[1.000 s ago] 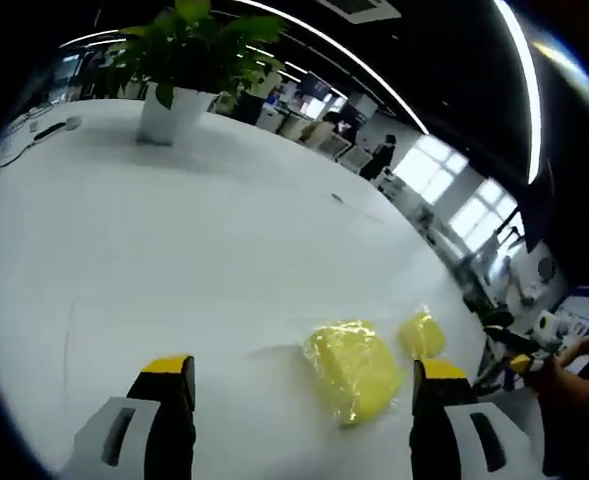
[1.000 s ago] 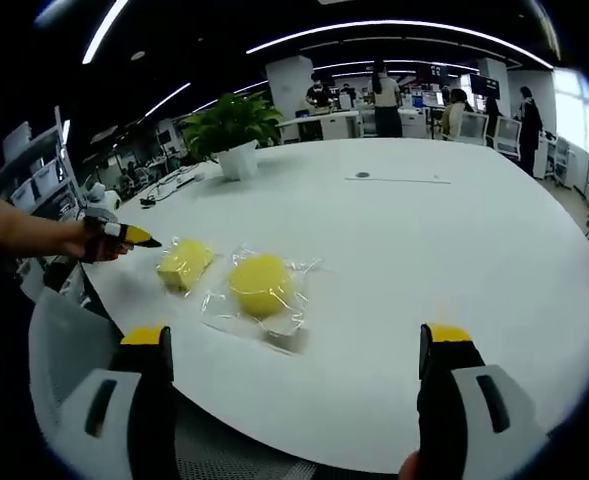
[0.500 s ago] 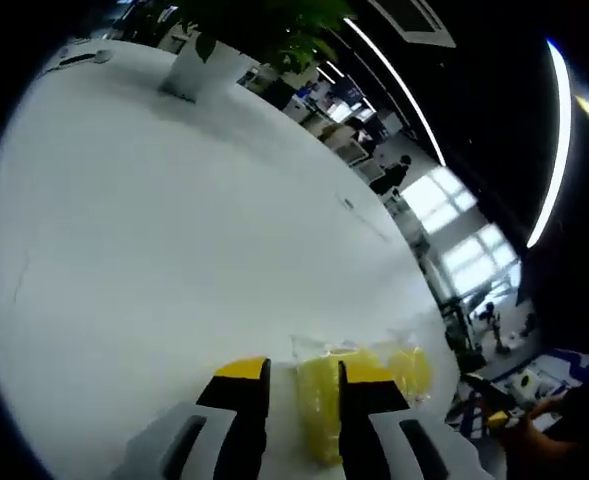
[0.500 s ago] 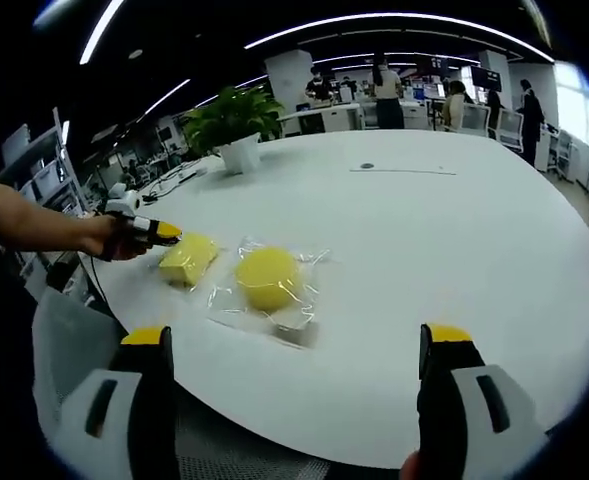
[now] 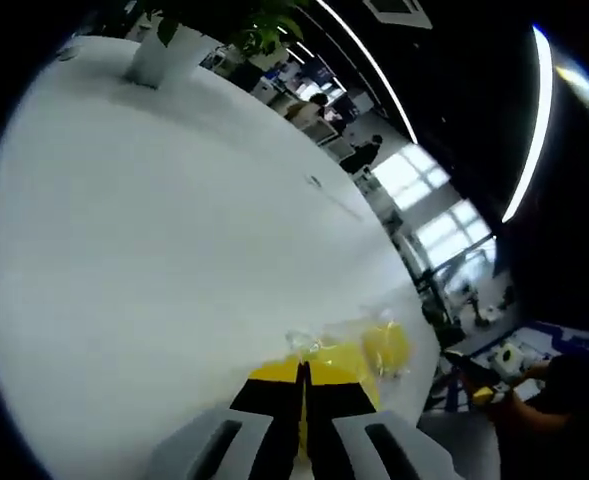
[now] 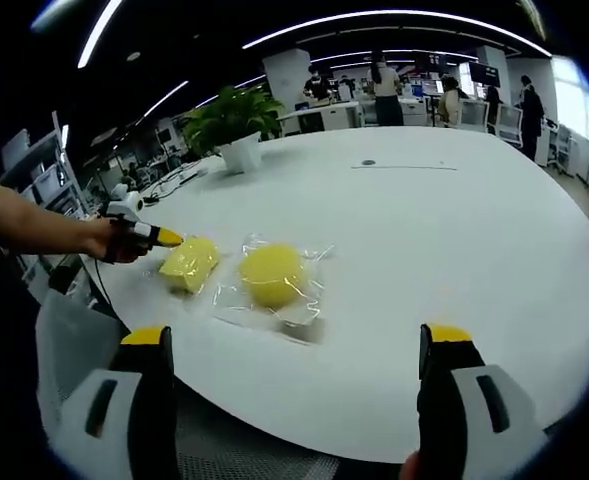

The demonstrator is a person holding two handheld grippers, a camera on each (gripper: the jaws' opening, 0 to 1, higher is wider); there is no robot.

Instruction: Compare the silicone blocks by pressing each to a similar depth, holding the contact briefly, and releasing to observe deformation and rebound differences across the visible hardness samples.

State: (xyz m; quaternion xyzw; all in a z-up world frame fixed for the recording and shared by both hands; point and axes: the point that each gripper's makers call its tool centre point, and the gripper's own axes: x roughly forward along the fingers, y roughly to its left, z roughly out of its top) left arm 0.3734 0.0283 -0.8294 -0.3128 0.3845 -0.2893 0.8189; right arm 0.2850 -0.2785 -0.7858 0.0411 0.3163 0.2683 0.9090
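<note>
1. Two yellow silicone blocks, each sealed in clear plastic wrap, lie side by side near the edge of a large white table [image 6: 454, 250].
2. In the right gripper view, the rectangular block [image 6: 190, 263] sits to the left of the round block [image 6: 273, 274], close but apart. Its long axis runs from the table edge back toward the table's middle, angled slightly to the right.
3. The round block is a disc lying flat, so it has no clear long axis. Crinkled wrap spreads around it.
4. The left gripper [image 6: 164, 238], held in a person's hand [image 6: 114, 240], has its yellow tips closed together and touching the near left end of the rectangular block.
5. In the left gripper view, the left gripper [image 5: 303, 374] has its jaws pressed together with no gap, their tips down on the rectangular block [image 5: 346, 358]. The round block [image 5: 386, 347] lies just beyond it.
6. The right gripper [image 6: 296, 345] hangs over the table edge with its jaws spread wide, holding nothing, near the blocks.
7. A potted plant [image 6: 232, 125] stands farther back on the table.
</note>
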